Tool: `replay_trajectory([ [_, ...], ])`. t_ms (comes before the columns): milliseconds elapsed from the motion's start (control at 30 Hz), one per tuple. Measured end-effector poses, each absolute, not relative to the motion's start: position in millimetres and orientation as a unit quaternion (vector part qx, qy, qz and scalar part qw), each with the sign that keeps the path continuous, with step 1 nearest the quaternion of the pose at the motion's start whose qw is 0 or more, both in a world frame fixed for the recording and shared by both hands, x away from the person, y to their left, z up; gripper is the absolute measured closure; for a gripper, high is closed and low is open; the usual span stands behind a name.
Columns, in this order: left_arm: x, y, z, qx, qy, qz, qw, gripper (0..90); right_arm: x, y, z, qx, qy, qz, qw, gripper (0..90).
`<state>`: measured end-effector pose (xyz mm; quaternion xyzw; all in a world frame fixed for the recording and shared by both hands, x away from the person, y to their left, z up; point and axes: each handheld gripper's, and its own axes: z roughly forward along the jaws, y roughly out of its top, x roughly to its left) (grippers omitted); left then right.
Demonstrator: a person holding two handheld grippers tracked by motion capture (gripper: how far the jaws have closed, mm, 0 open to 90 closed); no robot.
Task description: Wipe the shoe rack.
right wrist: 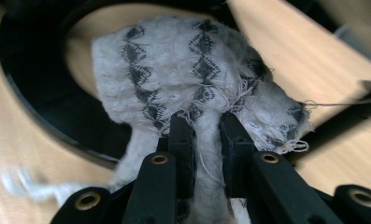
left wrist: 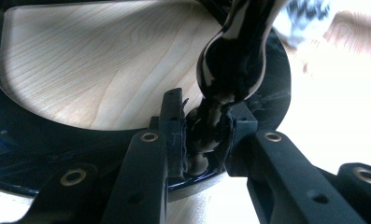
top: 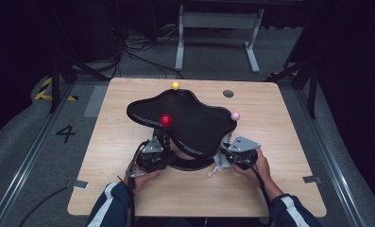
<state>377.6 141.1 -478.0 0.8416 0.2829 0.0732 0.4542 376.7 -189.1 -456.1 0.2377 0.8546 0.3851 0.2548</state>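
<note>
L claw [left wrist: 206, 135] clamped tight on the thin neck of a black beaded post [left wrist: 232, 51], low down near the ring base [top: 190, 163]; pads squeeze it from both sides, nothing loose there. In the high view that post rises to a red ball [top: 166, 120] in front of the big black wavy tray [top: 190, 118], which sits raised mid-surface [top: 128, 198]. Yellow ball [top: 175, 85] at the tray's far edge, pink ball [top: 235, 116] at its R edge.

Moving R: white knit cloth w/ dark zigzag pattern [right wrist: 192, 79], bunched up, hangs over the ring base just beside the R post. R claw [right wrist: 206, 135] nearly closed, pinching a fold of that cloth; bulk of it flops fwd past the tips, frayed threads trailing. From above the R claw [top: 233, 158] sits at the near R of the stand, cloth [top: 218, 166] dangling to the surface.

Risks, my guess:
- pinch is on one thin fold only, so a quick pull could slip it out and drop the cloth
- loose threads may snag on the ring base or post, dragging the stand
- L hold is low on a skinny neck; if the R side tugs hard the stand could twist or tip, tray being top-heavy
- bunched cloth hides the tips, so easy to misjudge where it lands.
</note>
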Motion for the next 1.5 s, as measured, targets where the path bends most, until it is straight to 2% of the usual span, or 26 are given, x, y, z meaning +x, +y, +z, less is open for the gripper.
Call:
replay_trajectory([
  [200,377,141,-478,0.842,0.283,0.074,0.454,74.3,374,-174,-469,0.211,0.87,0.358,0.265,77.3],
  [467,378,141,-478,0.841,0.283,0.074,0.454,74.4,395,-193,-474,0.251,0.853,0.347,0.298,78.2],
  [833,378,141,-478,0.84,0.285,0.07,0.457,74.3,410,-207,-478,0.278,0.838,0.346,0.317,78.8],
  [1133,378,141,-478,0.839,0.285,0.07,0.457,74.4,405,-202,-476,0.271,0.846,0.358,0.286,79.4],
  [1500,377,142,-479,0.838,0.286,0.07,0.46,74.4,381,-171,-474,0.216,0.866,0.385,0.235,79.1],
])
